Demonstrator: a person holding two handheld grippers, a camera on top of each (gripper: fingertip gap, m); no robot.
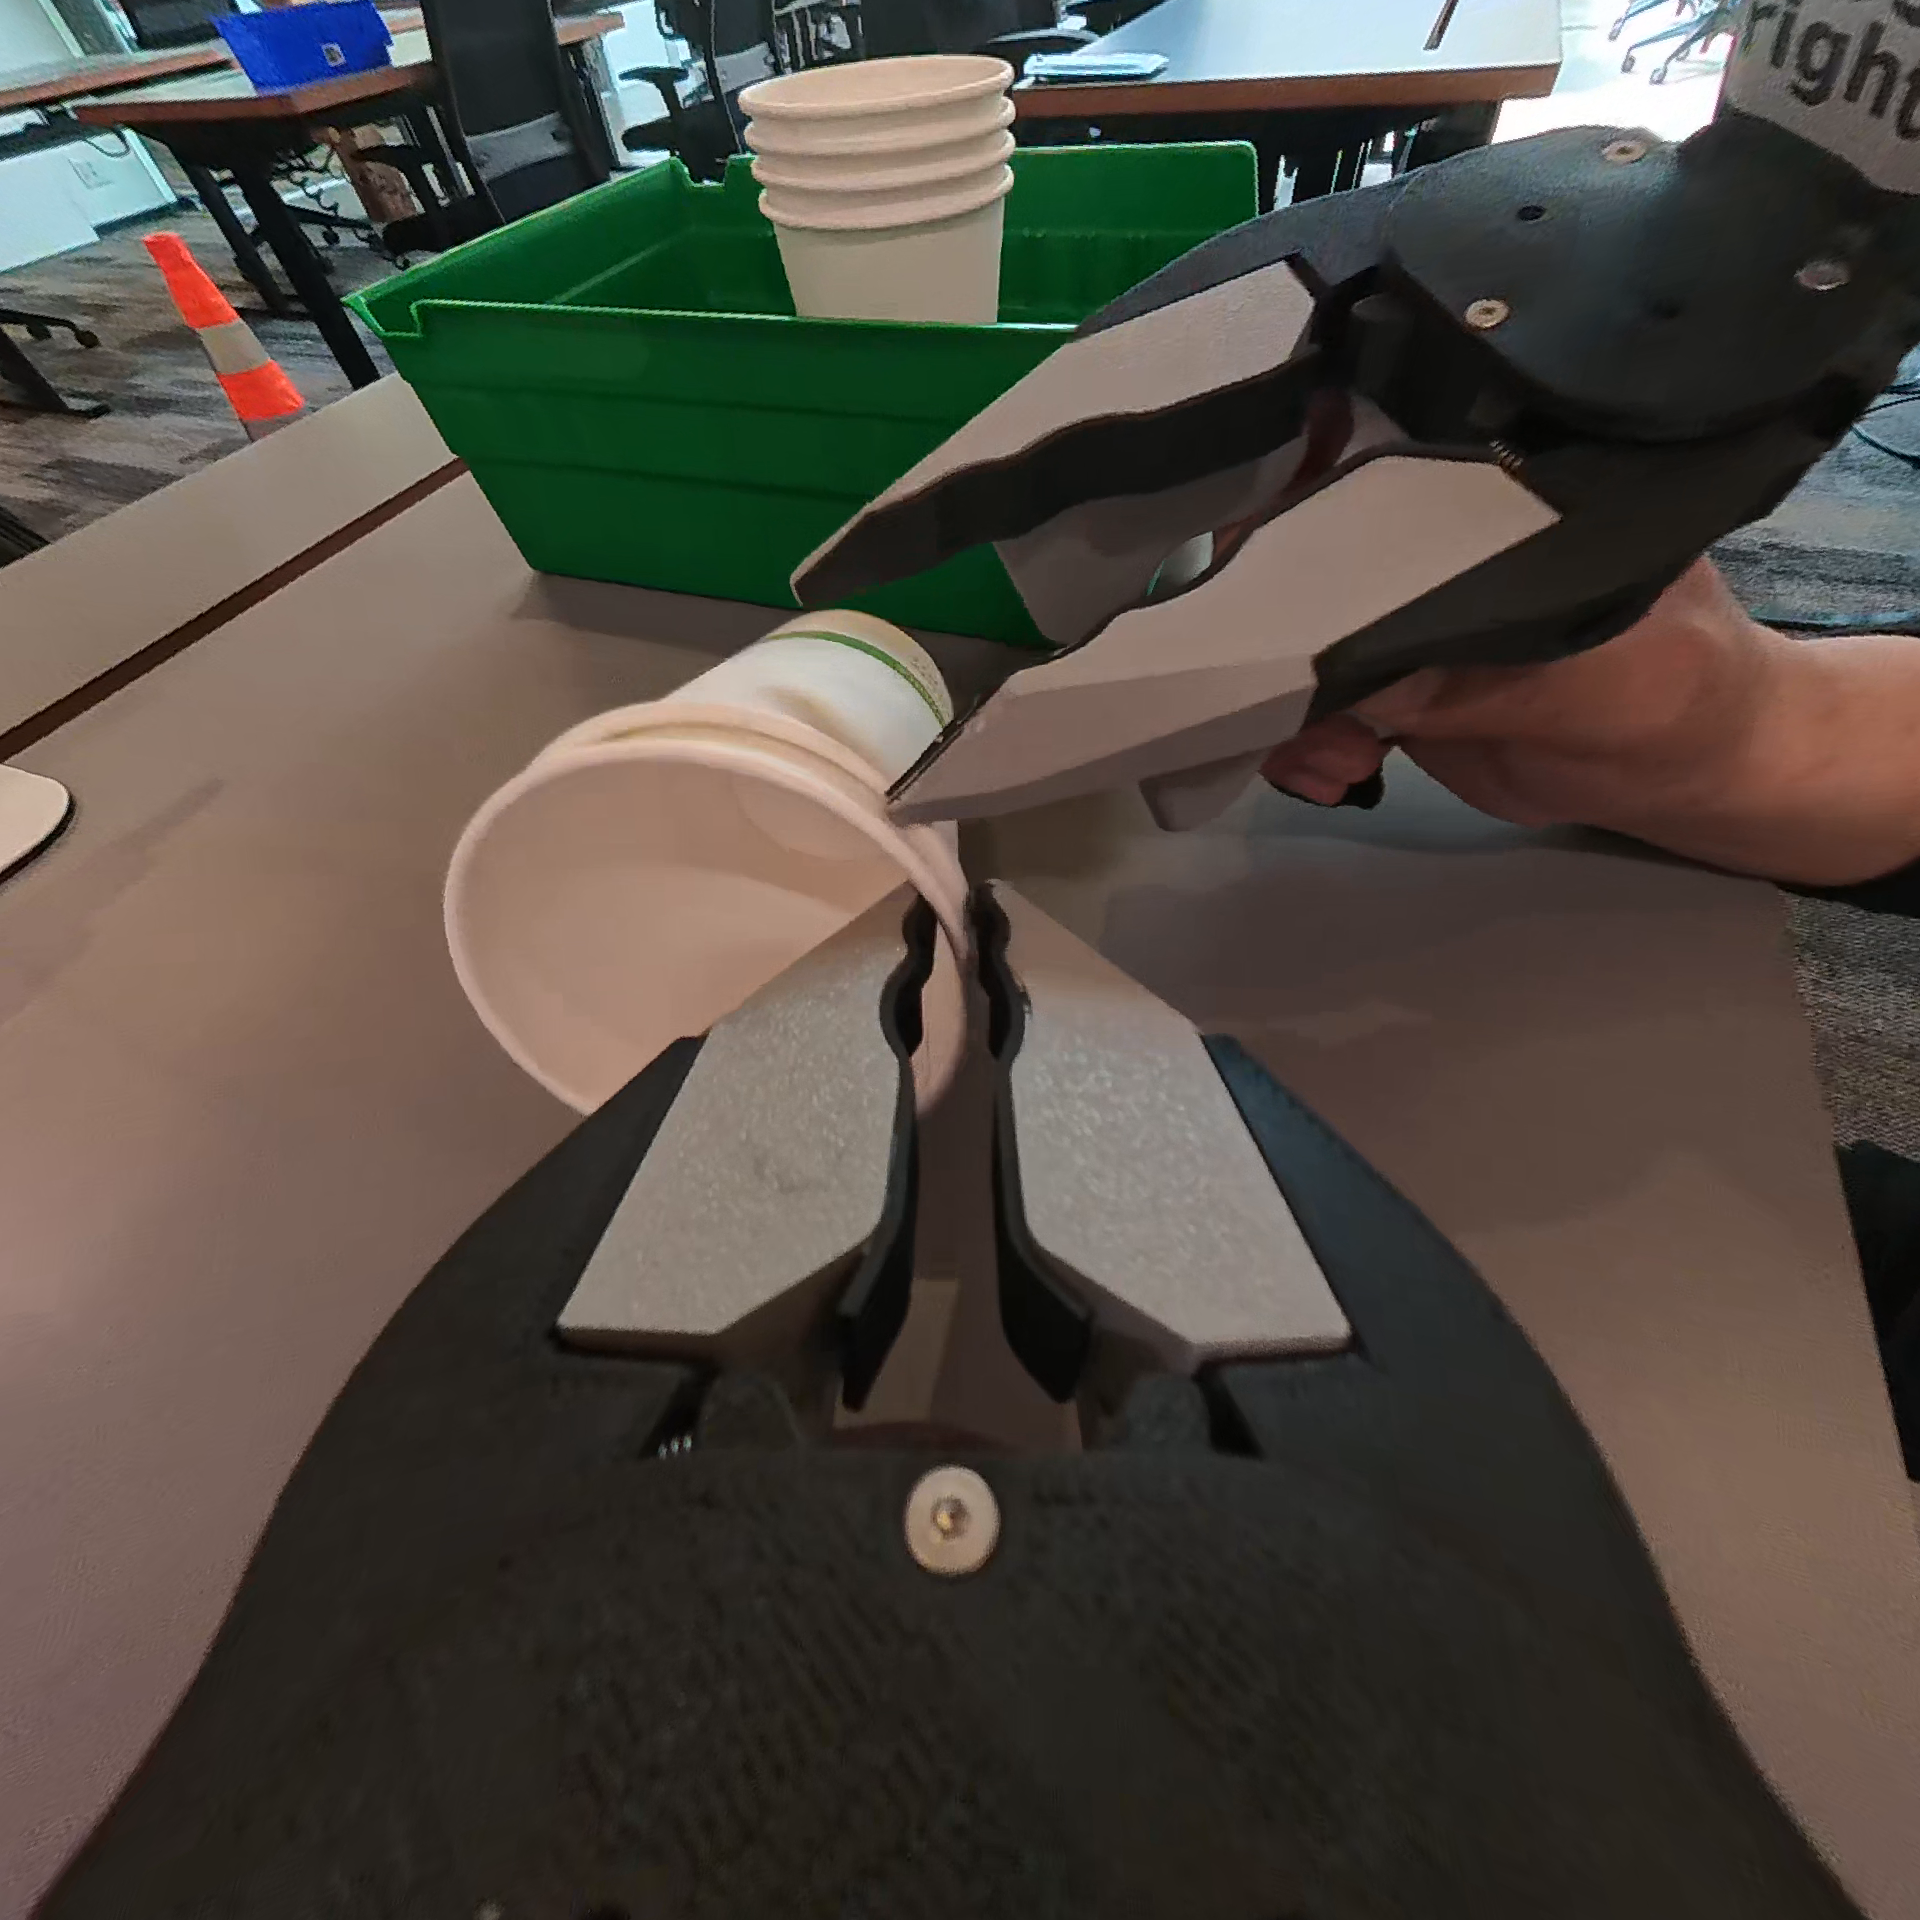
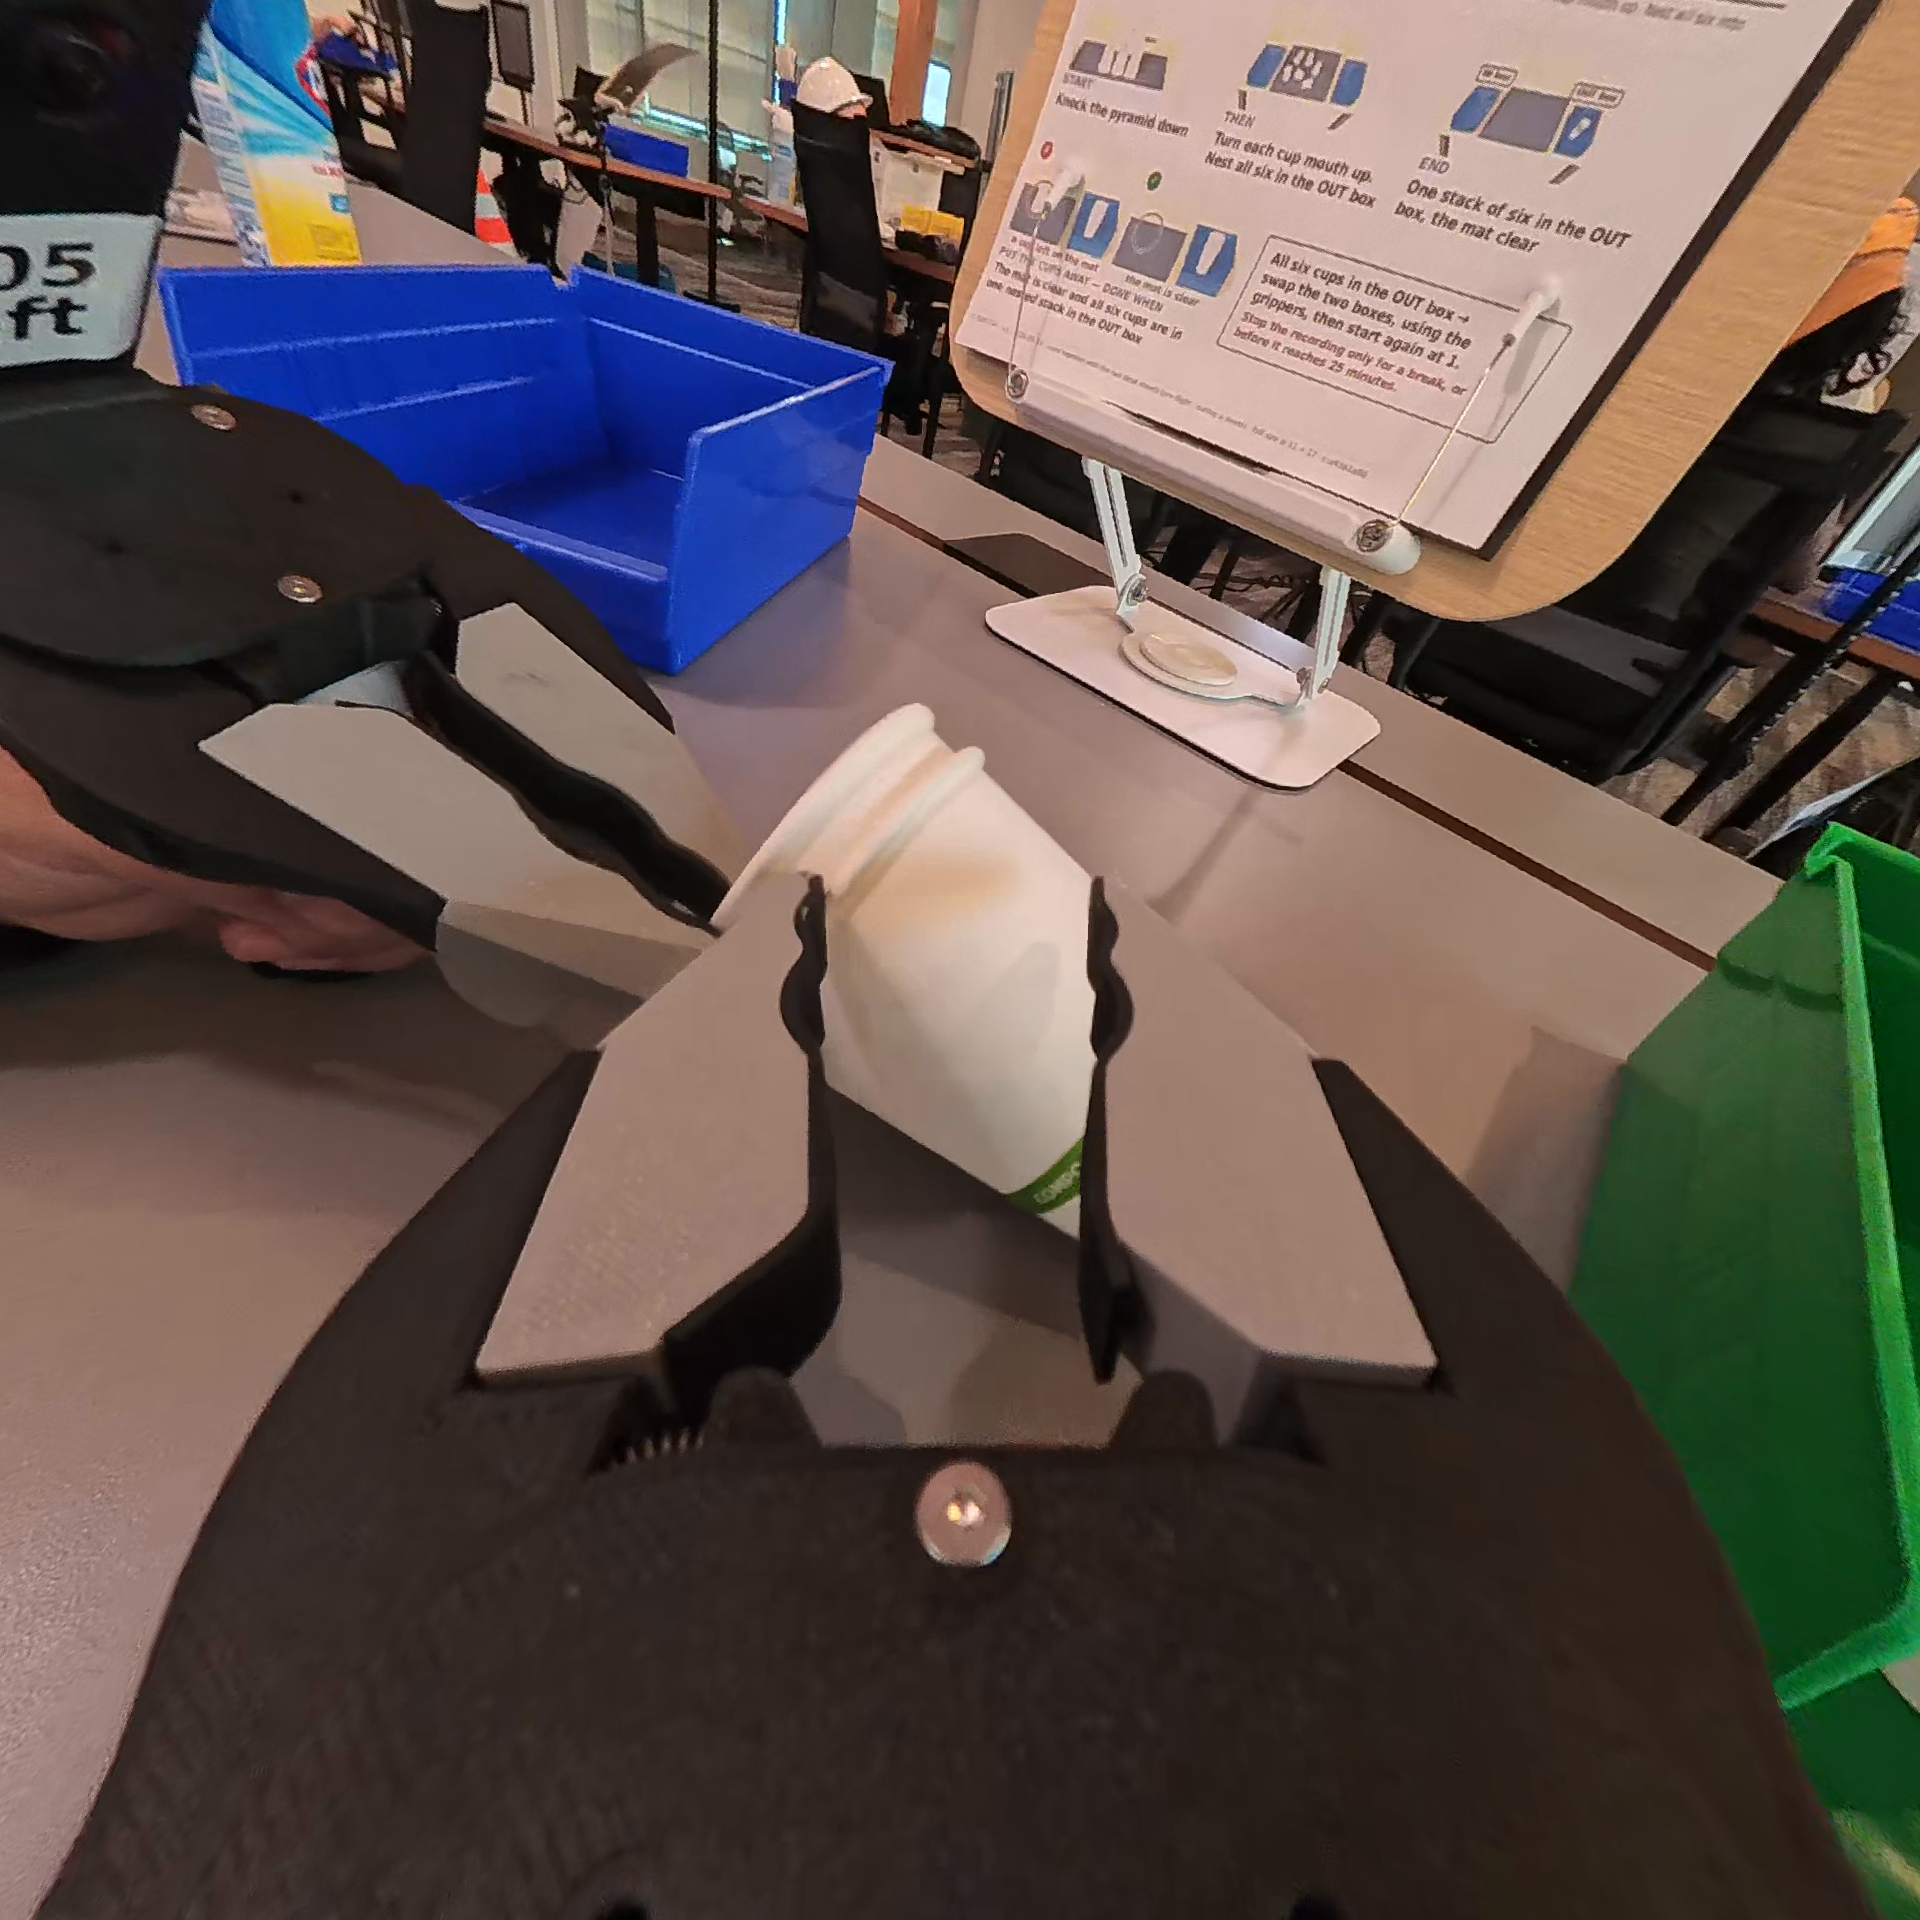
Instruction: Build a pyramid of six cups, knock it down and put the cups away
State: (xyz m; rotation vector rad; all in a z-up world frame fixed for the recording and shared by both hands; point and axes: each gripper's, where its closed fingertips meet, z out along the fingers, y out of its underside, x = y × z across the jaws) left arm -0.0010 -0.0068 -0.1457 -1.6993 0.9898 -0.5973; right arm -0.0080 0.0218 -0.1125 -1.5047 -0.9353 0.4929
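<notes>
We are pinching the rim of two nested white cups (image 1: 665, 894) with our left tongs (image 1: 954, 925), their fingers pressed nearly together on the paper edge. The cups are lying tilted above the grey counter (image 1: 260, 831), mouth toward the left tongs. Our right tongs (image 2: 951, 956) are spread around the cups' body, fingers on either side; we cannot tell whether they are touching it. Four more cups (image 1: 883, 187) are standing nested upright in the green bin (image 1: 665, 436) behind. A blue bin (image 2: 582, 436) and a sign stand (image 2: 1195, 665) are sitting farther back.
</notes>
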